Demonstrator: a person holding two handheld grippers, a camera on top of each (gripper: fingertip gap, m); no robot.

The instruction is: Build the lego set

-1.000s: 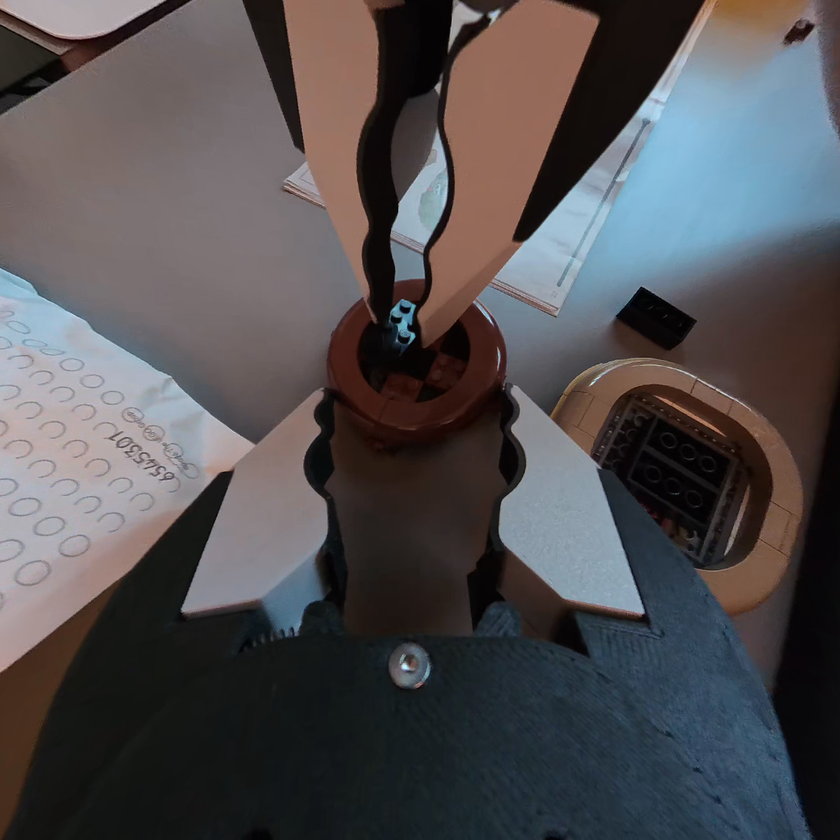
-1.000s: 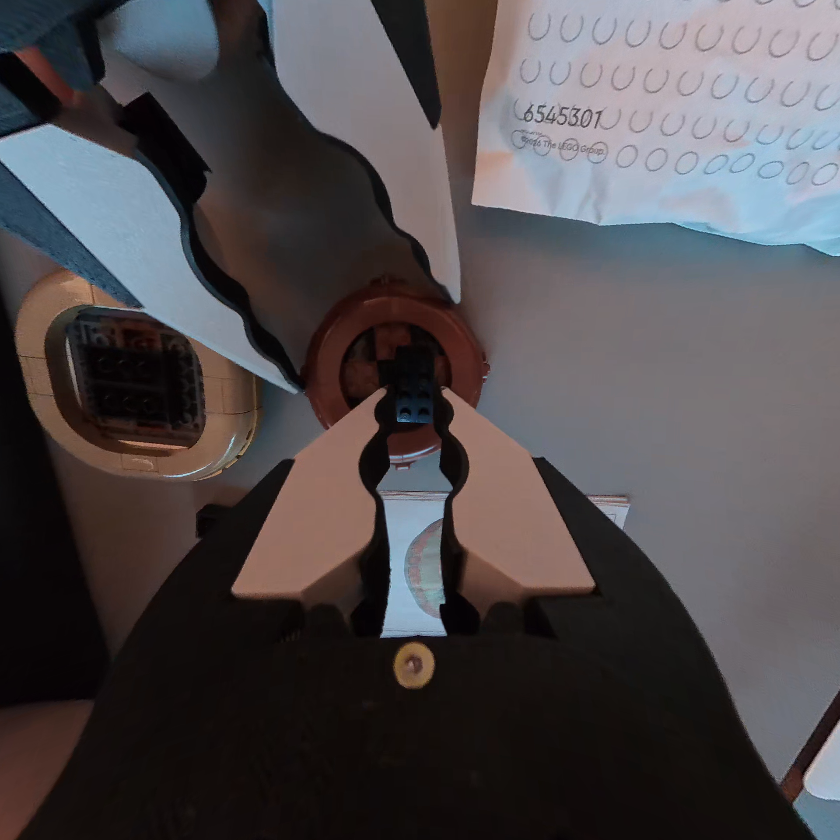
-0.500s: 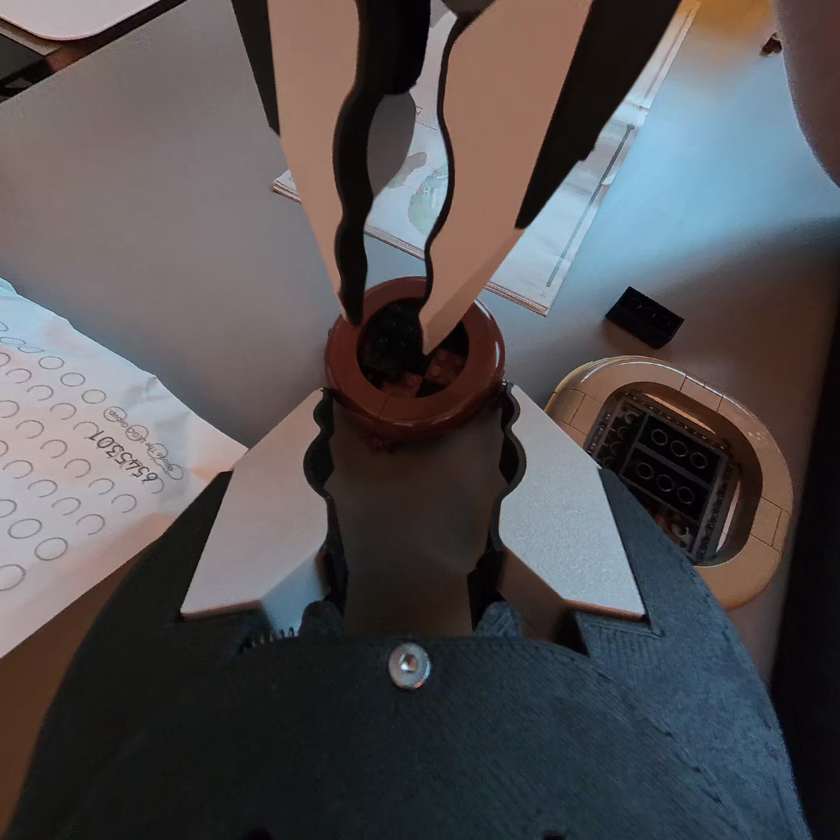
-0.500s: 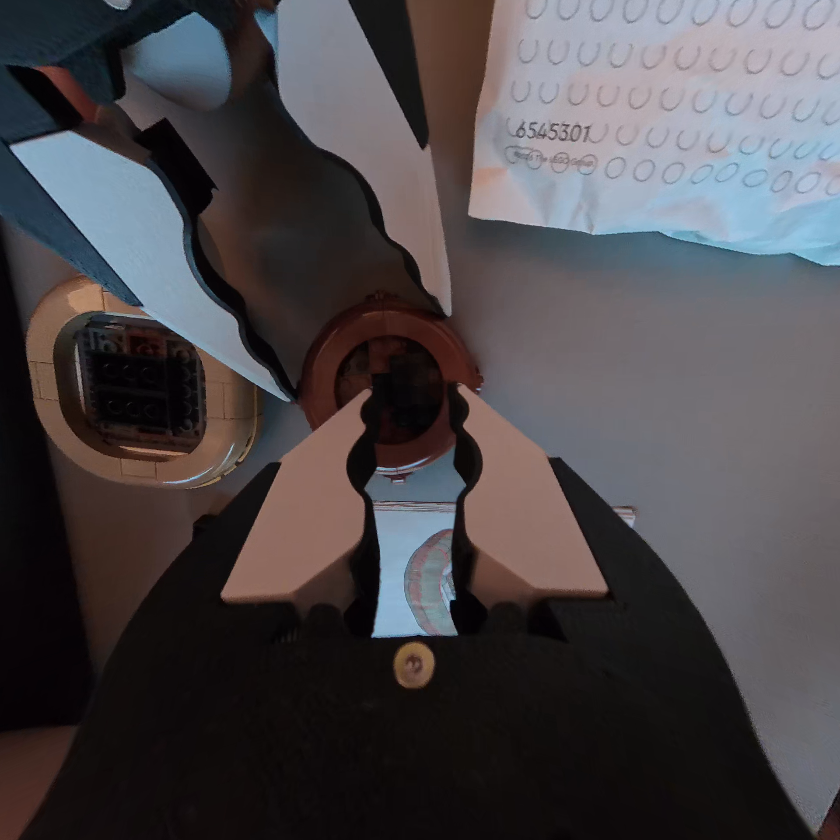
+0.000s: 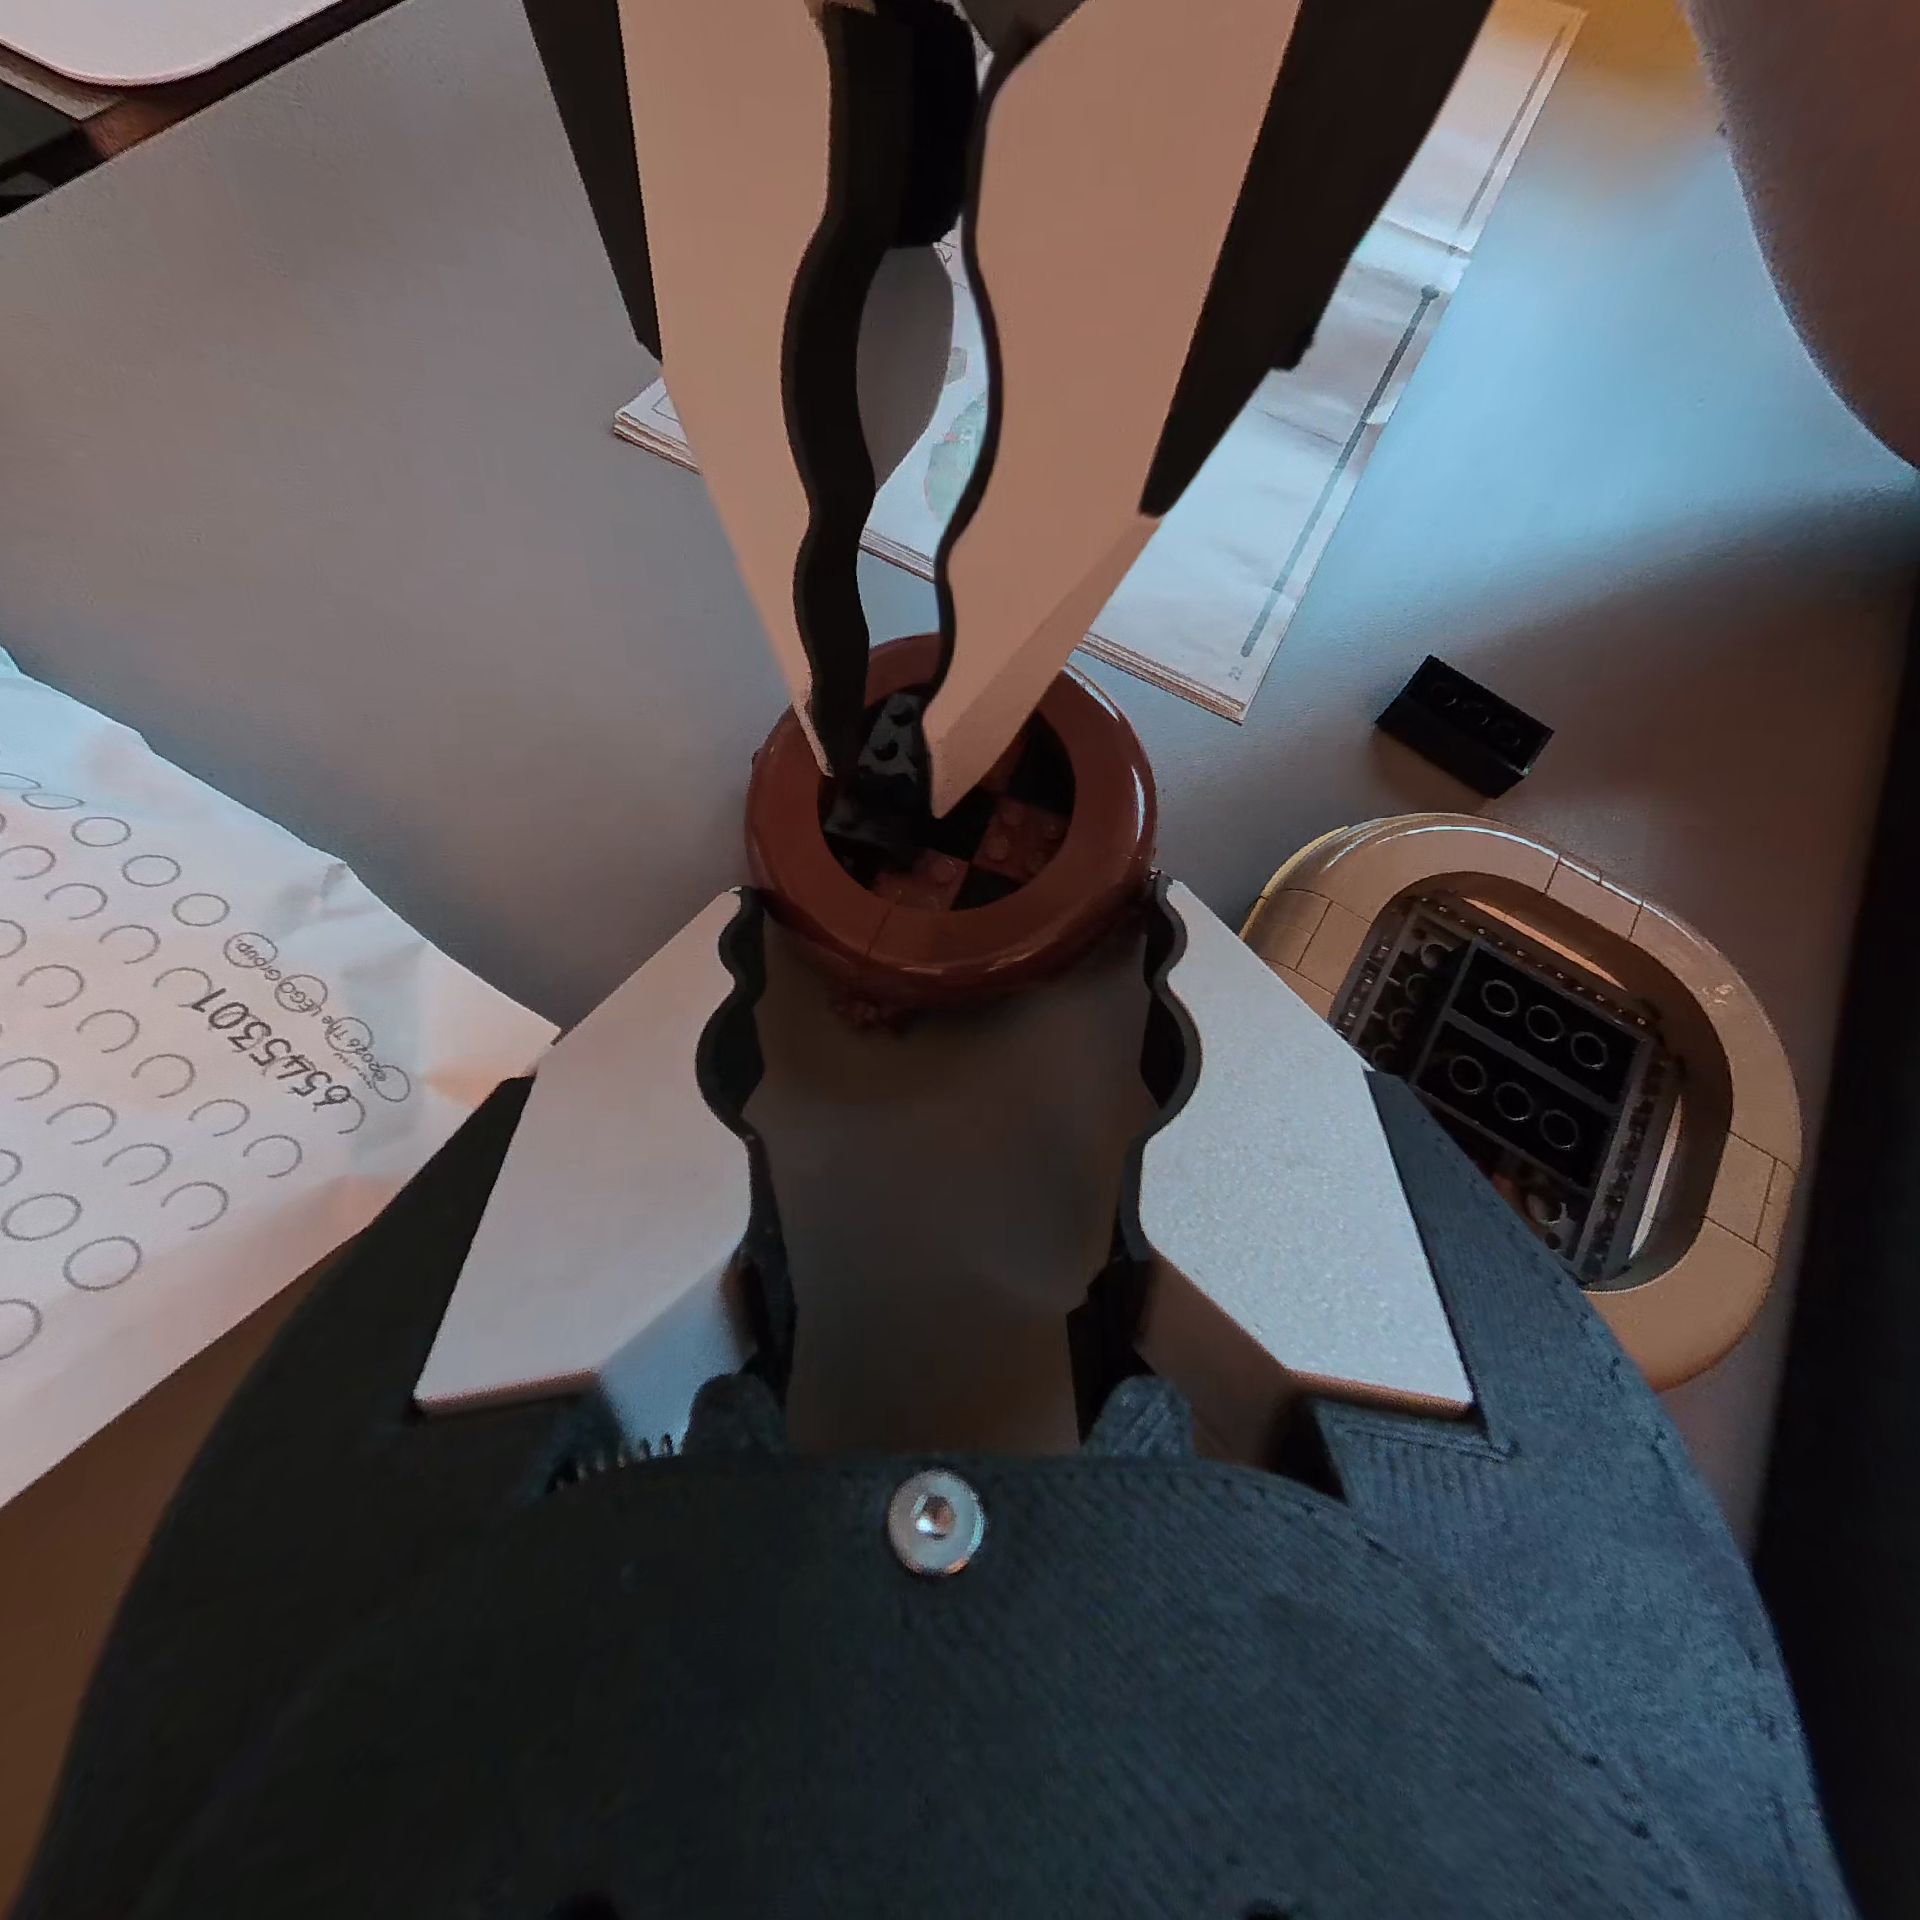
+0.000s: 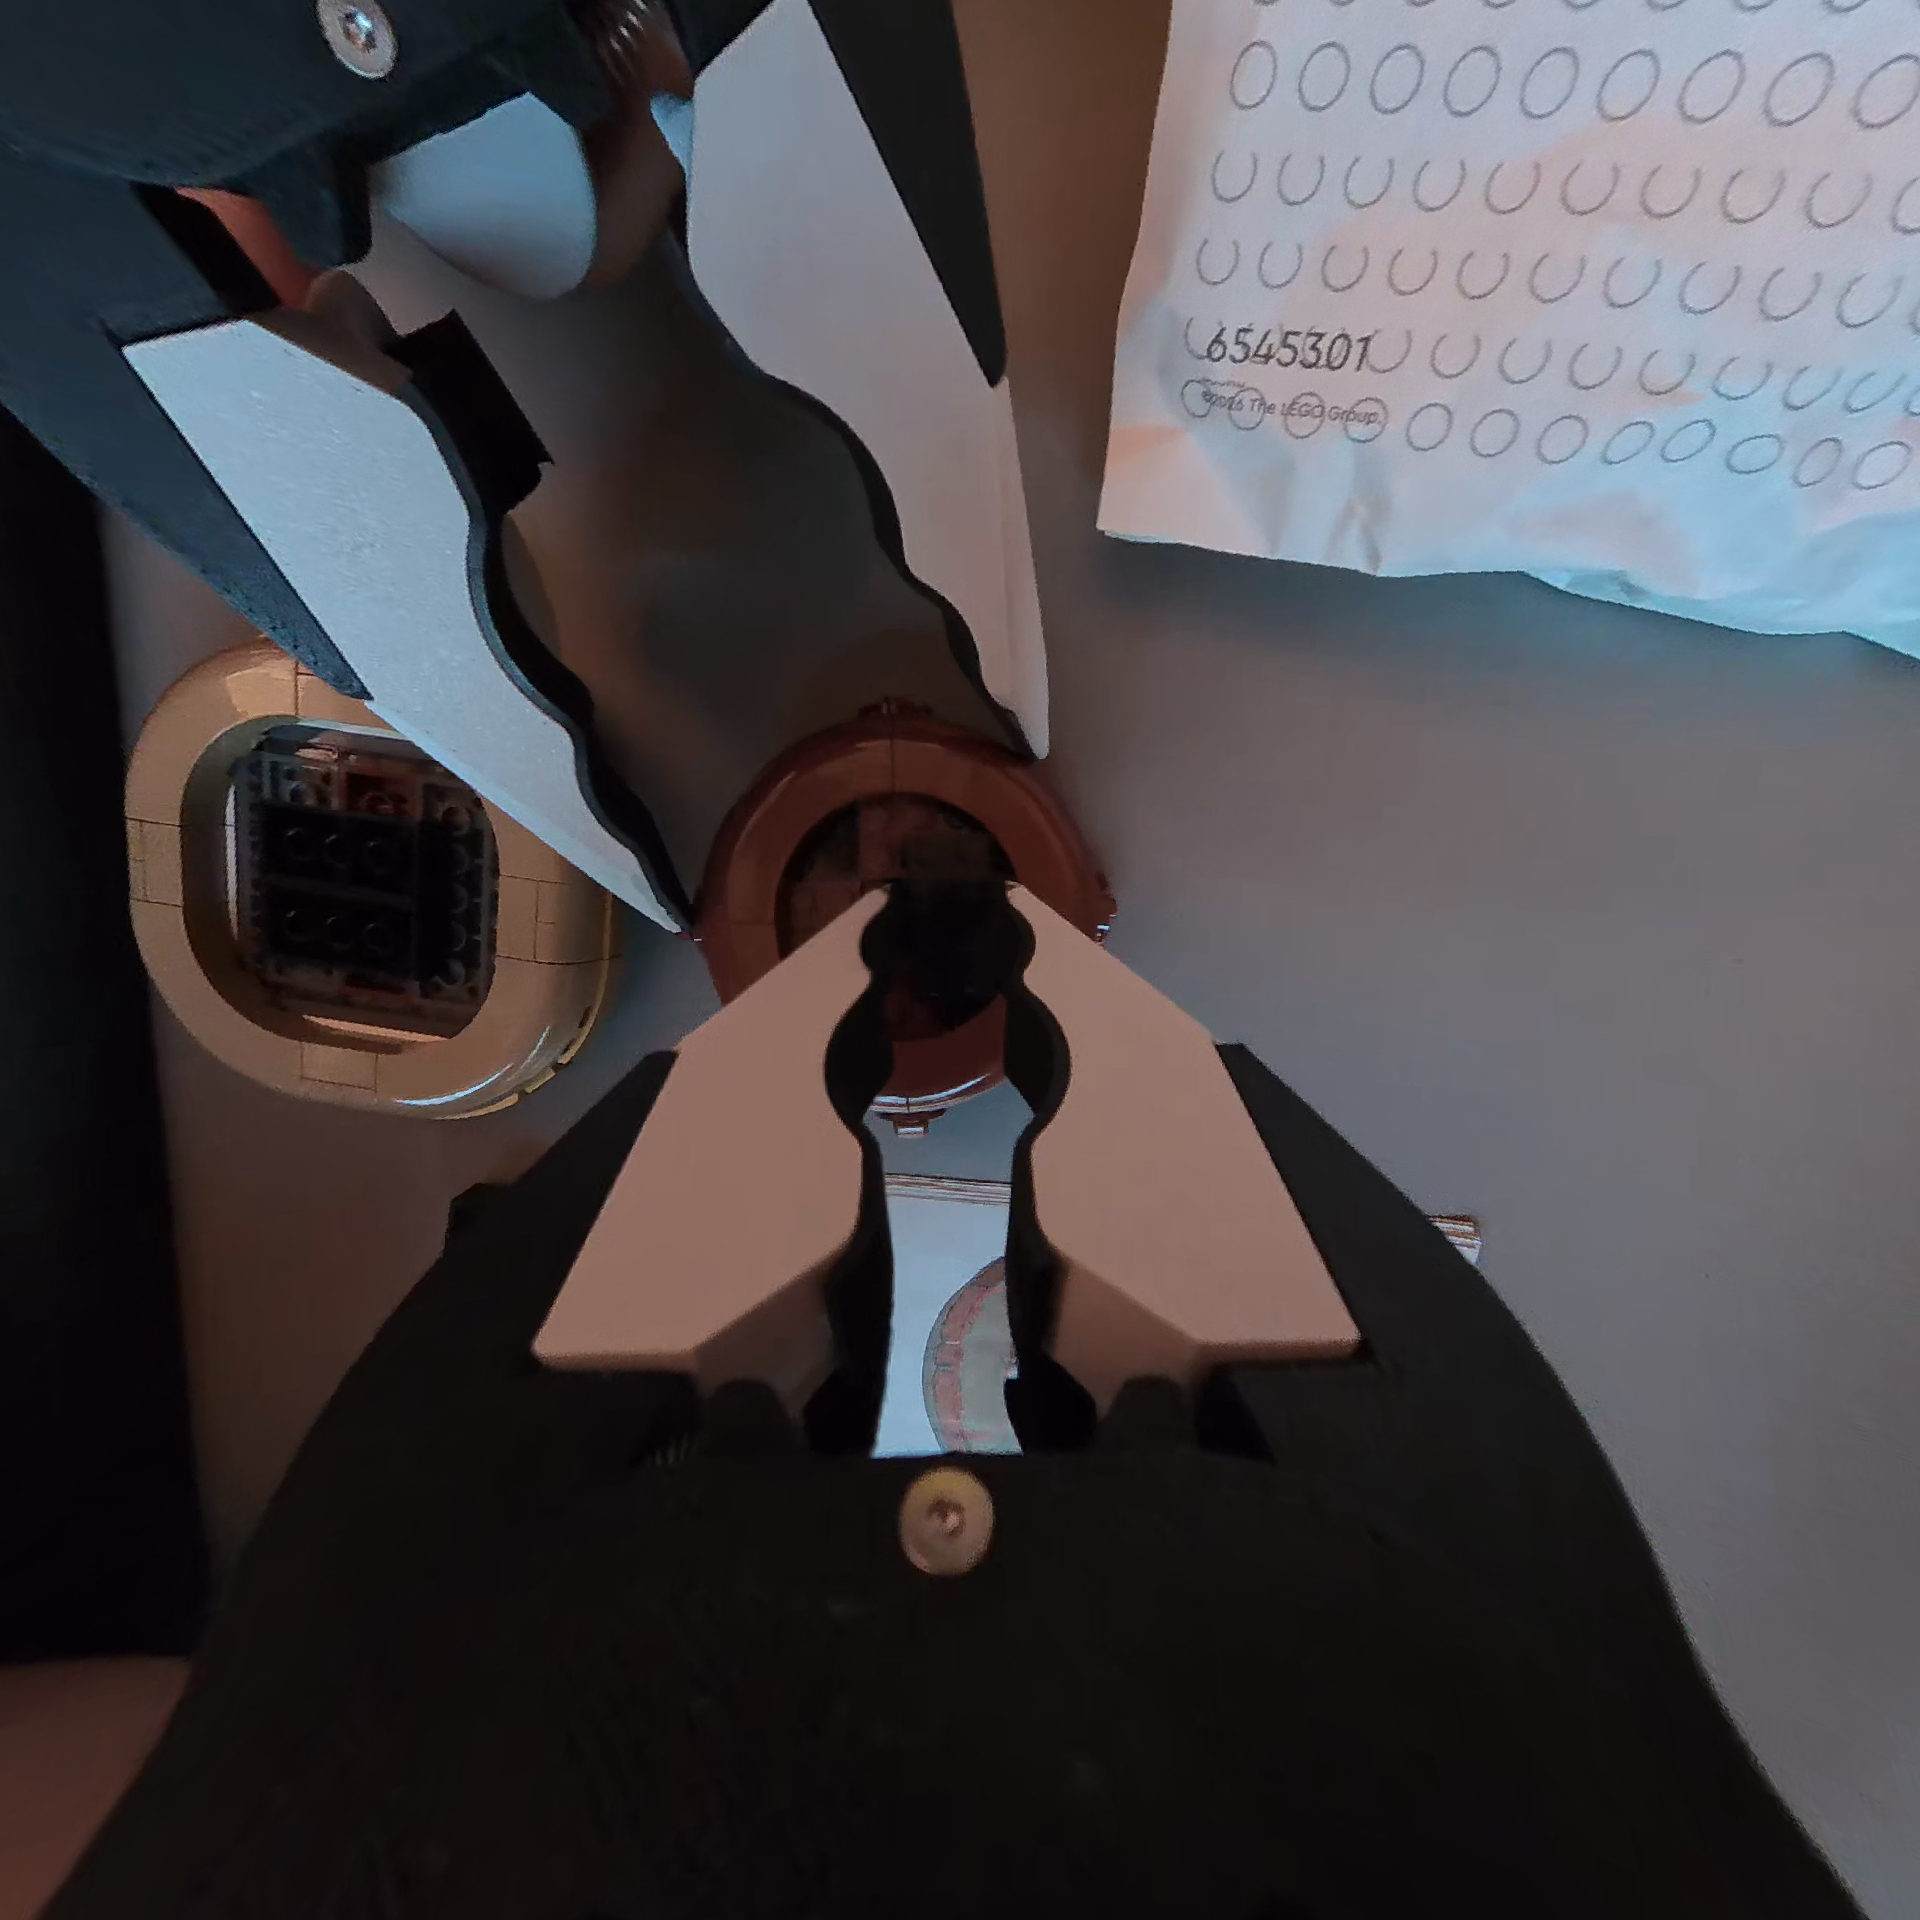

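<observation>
A round brown lego pot (image 5: 1114,823) stands on the grey table with brown and black plates inside. My left gripper (image 5: 951,899) is shut on the pot, one fingertip on each side of it. My right gripper (image 5: 883,779) comes down from the far side with its tips inside the pot's opening, shut on a small black studded brick (image 5: 891,732). In the right wrist view the right gripper (image 6: 948,894) covers the near half of the pot (image 6: 750,862), and the brick is lost in shadow between the fingers.
A tan oval lego frame (image 5: 1725,1049) with dark bricks inside lies right of the pot. A loose black brick (image 5: 1465,727) and an instruction booklet (image 5: 1299,499) lie beyond it. A white paper bag (image 5: 156,1039) lies to the left. The tips of both grippers are at nearly the same place.
The right gripper lowered the black brick into the pot, widened its jaws half a second ago, and now has them narrow around the brick again. The left gripper kept its hold on the pot.
</observation>
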